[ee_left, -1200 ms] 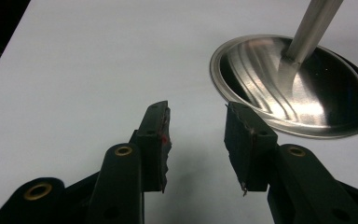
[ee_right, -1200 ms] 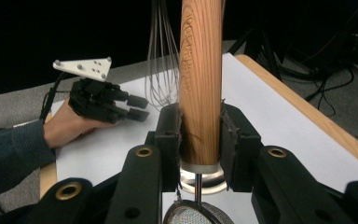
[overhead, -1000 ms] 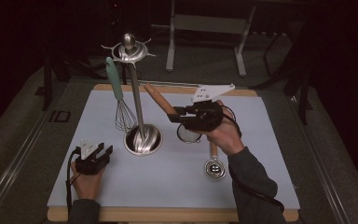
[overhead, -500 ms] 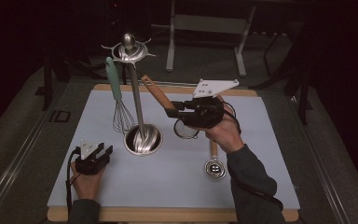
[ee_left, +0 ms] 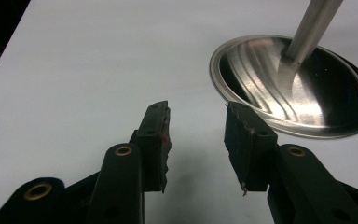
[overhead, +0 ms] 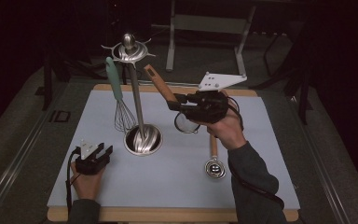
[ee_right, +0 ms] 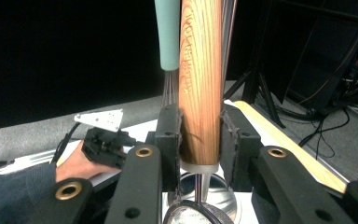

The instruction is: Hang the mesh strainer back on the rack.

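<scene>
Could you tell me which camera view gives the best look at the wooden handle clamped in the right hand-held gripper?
The right gripper view: the wooden handle stands close up, grain visible, pinched between both jaws of the right hand-held gripper. The high view shows it small and slanted toward the utensil stand. The left gripper view faces the stand's base instead.
</scene>
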